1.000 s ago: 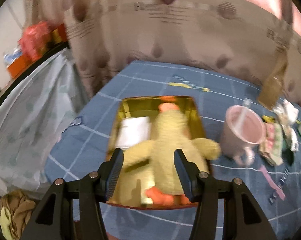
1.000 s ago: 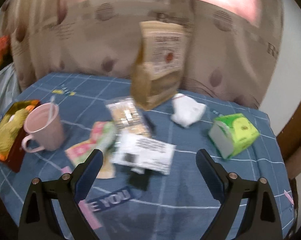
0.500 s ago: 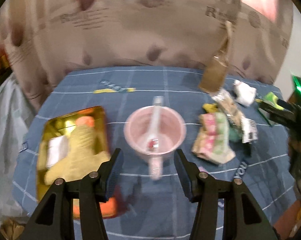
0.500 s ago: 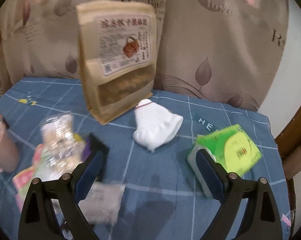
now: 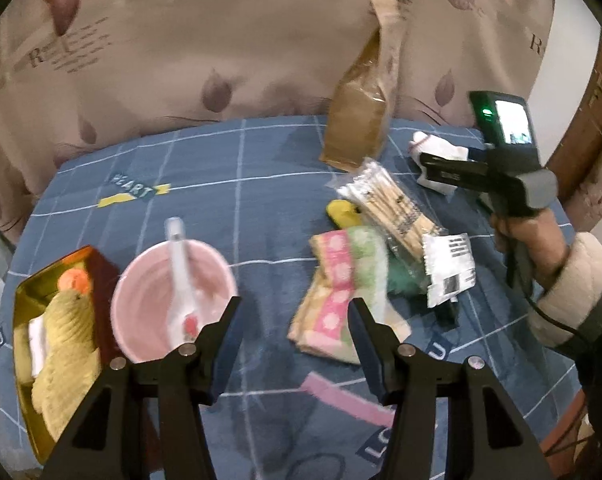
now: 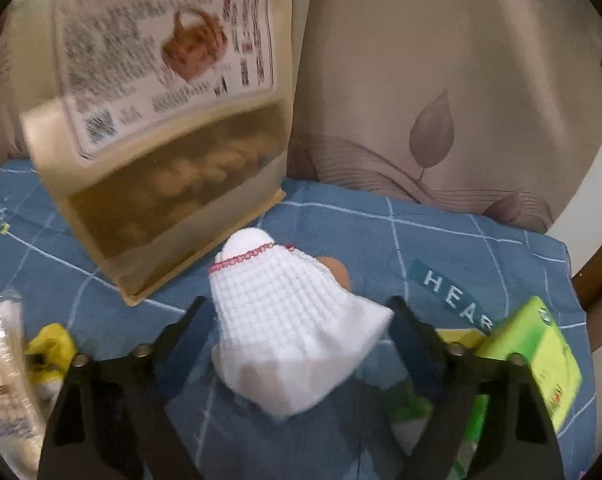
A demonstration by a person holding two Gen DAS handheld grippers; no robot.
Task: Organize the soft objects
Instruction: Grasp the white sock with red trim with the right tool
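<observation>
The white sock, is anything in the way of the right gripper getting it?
No, nothing visible blocks it. The white sock already lies between the closing fingers of the right gripper. The brown pouch stands just behind it, and the green tissue pack sits off to the side.

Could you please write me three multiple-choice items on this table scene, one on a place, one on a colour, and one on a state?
1. Where does the yellow plush toy lie?
A. in the gold tin
B. in the mug
C. on the green box

2. What colour is the mug?
A. blue
B. pink
C. black

3. What lies between the right hand-held gripper fingers?
A. spoon
B. nothing
C. white sock

Answers: A, the toy rests inside the tin; B, the mug's rim and wall are pink; C, the sock sits between the closing jaws.
</observation>
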